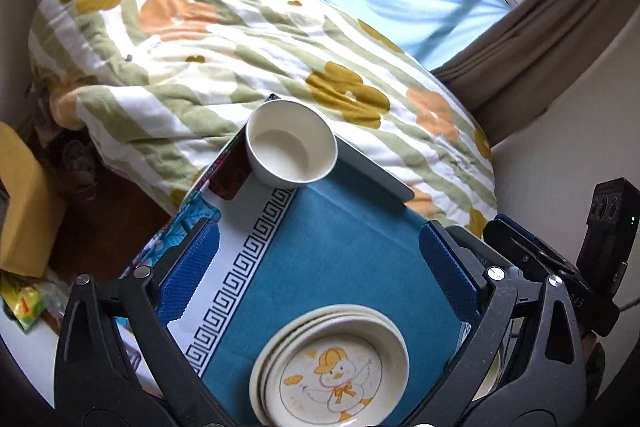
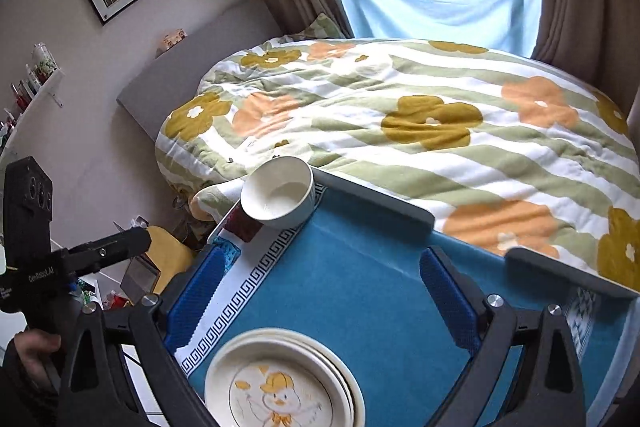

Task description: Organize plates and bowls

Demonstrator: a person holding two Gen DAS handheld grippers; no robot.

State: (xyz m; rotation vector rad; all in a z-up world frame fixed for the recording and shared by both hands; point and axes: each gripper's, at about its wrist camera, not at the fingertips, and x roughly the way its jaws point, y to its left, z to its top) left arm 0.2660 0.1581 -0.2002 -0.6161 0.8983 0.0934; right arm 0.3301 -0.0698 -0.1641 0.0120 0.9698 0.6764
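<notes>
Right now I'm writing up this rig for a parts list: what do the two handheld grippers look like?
Both match: the left gripper and right gripper have black plastic scissor-style linkages with silver rivets, ending in blue textured pads. Each carries a black boxy module with small round lenses on a black handle; white lettering marks the left one's handle. A dark sleeve shows at the hand.

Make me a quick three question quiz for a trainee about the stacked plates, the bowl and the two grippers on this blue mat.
1. True or false: the white round bowl sits on top of the stack of cream plates.
2. What picture is on the top plate?
3. Multiple choice: the left gripper and right gripper are A) both shut on plates, B) both open and empty, C) one open, one shut.

Key:
1. False; the bowl stands apart at the far edge of the blue cloth mat.
2. A cartoon duck in a yellow hat.
3. B.
</notes>
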